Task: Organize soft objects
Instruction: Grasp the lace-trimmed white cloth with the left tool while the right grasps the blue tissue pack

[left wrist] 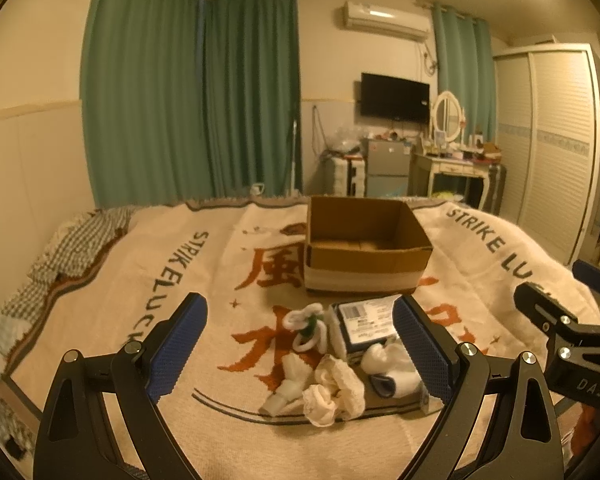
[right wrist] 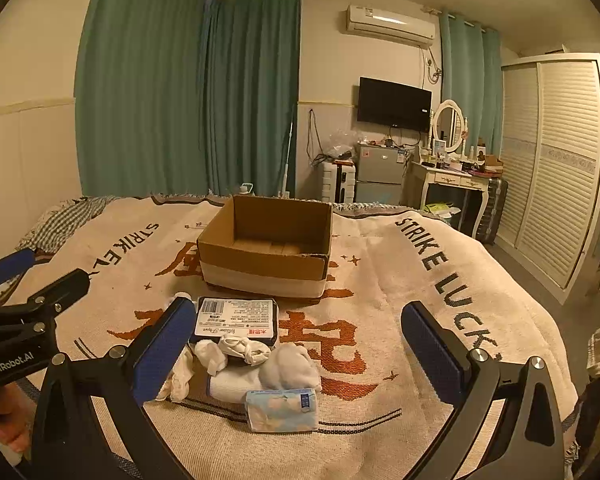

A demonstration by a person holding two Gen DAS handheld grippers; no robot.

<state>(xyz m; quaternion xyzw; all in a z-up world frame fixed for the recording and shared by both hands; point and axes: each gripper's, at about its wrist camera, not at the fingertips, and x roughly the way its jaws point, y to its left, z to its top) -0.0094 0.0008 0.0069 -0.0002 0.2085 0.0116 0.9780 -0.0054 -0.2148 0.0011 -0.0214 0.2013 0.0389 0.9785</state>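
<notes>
Bed blanket (right wrist: 380, 360) w/ cardboard box (right wrist: 268, 264) at centre, box looks empty inside, so nothing sorted yet imo. Just in front of box: dark tissue pack (right wrist: 236, 322), then white socks (right wrist: 288, 366) & crumpled cloths (left wrist: 332, 388) in a loose pile, small floral tissue pack (right wrist: 282, 408) nearest cam, white pipe-cleaner flower (left wrist: 306, 322) to the left. Left gripper (left wrist: 300, 344) & right gripper (right wrist: 300, 348) both hover over pile, jaws wide apart, holding nothing. All items left to move

Pile's left socks (right wrist: 179, 378) behind right claw (right wrist: 300, 354).
</notes>
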